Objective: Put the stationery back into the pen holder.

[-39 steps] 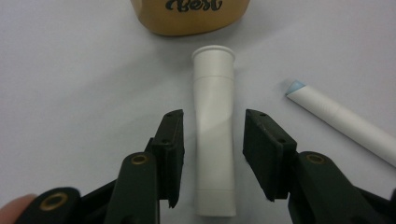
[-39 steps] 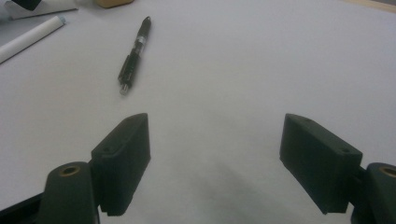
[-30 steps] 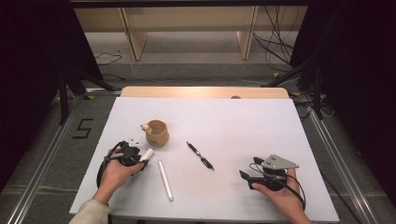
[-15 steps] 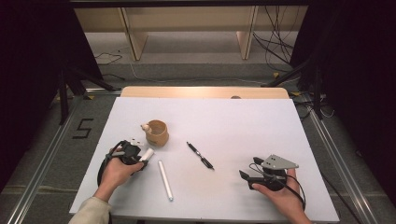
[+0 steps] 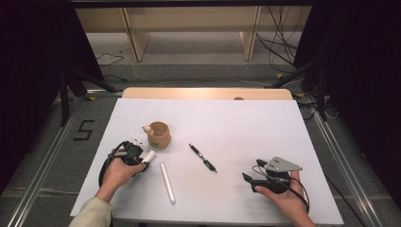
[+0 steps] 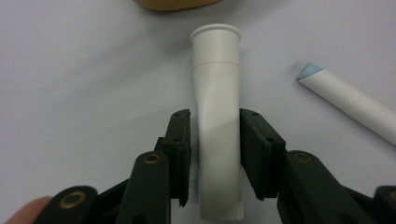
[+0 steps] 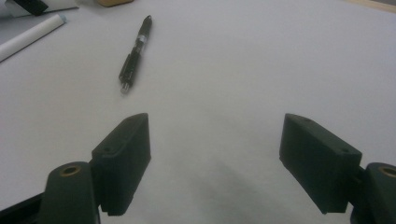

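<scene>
Left gripper (image 5: 142,160), seen from the high view, sits near the front left part of the white table (image 5: 265,127) and pinches a short white tube (image 5: 149,157) between its black jaws; the person's left hand (image 5: 118,171) wraps around its body. Just beyond it stands a small round wooden cup (image 5: 158,135) with a smooth tan wall and a pale little knob at its rim. To the right of the tube lies a long thin white stick (image 5: 167,182), apart from it, and further right a slim black pen (image 5: 202,157) lies at an angle on the bare surface. At the front right, the right gripper (image 5: 249,181) rests in the right hand (image 5: 283,198), with a grey three-cornered plate on top and its jaws spread. From the left gripper view, the jaws of the left gripper (image 6: 215,154) press on both sides of the white tube (image 6: 217,116), which is matte, cylindrical, and widens into a flared lip at its far end; the white stick (image 6: 348,105) lies to the right, its near end having a pale blue tip, and the cup's tan edge (image 6: 173,3) shows at the top. From the right gripper view, the right gripper (image 7: 215,154) has its blocky black jaws wide apart over the plain table, holding nothing, and the glossy black pen (image 7: 135,53) lies beyond the left jaw.
</scene>
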Demonstrator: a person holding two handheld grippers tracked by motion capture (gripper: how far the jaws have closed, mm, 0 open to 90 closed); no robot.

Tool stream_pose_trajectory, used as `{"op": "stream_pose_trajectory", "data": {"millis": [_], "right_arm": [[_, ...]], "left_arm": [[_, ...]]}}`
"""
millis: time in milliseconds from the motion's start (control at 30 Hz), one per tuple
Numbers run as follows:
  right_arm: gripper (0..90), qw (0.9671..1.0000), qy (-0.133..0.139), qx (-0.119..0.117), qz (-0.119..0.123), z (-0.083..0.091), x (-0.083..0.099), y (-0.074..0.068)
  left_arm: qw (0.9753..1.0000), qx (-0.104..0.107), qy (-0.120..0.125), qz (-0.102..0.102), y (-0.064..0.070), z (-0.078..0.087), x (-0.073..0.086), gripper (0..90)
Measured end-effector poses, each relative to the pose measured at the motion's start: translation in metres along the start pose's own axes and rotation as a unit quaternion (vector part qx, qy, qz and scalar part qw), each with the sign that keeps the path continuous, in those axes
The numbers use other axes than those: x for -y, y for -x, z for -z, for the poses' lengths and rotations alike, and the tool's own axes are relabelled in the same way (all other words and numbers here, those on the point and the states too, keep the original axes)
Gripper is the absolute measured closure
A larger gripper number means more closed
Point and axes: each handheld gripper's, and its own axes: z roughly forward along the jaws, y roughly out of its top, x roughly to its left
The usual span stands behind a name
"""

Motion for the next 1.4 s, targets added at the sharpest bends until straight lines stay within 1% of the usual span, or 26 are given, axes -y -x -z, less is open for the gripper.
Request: {"op": "stream_pose_trajectory", "data": {"millis": [100,167,300,367,400,567,833,867,1067,1200,1367,1400], "right_arm": [[25.3,1.0,0.0,0.0,0.0,0.0,0.0,0.0],[25.3,1.0,0.0,0.0,0.0,0.0,0.0,0.0],[25.3,1.0,0.0,0.0,0.0,0.0,0.0,0.0],[25.4,1.0,0.0,0.001,0.0,0.0,0.0,0.0],[25.4,1.0,0.0,0.0,0.0,0.0,0.0,0.0],[25.4,1.0,0.0,0.0,0.0,0.0,0.0,0.0],[25.5,1.0,-0.001,0.0,0.0,0.0,0.0,0.0],[25.5,1.0,-0.002,0.0,0.0,0.0,0.0,0.0],[25.6,1.0,-0.003,0.0,0.0,0.0,0.0,0.0],[25.7,1.0,-0.003,0.0,0.0,0.0,0.0,0.0],[25.8,1.0,-0.004,0.0,0.0,0.0,0.0,0.0],[25.8,1.0,-0.004,0.0,0.0,0.0,0.0,0.0]], "left_arm": [[1.0,0.001,-0.006,-0.002,-0.001,0.0,-0.002,64.8],[1.0,0.002,-0.005,0.001,-0.001,-0.001,-0.003,64.6],[1.0,0.001,-0.008,-0.002,-0.001,-0.002,-0.005,64.3],[0.9999,-0.002,-0.014,-0.008,0.0,-0.002,-0.007,64.4],[0.9999,0.0,-0.012,-0.006,0.0,-0.002,-0.008,64.4],[0.9997,0.0,-0.024,-0.011,-0.001,-0.003,-0.012,64.3],[0.9992,-0.003,-0.036,-0.018,0.0,-0.003,-0.017,64.7],[0.9994,-0.003,-0.033,-0.014,0.0,-0.004,-0.017,64.8],[0.9992,0.0,-0.038,-0.013,0.0,-0.005,-0.019,67.1],[0.9992,0.002,-0.039,-0.009,0.0,-0.006,-0.019,68.3],[0.9991,0.0,-0.042,-0.009,0.0,-0.005,-0.019,68.9],[0.999,-0.001,-0.044,-0.011,0.0,-0.005,-0.019,69.0]]}}
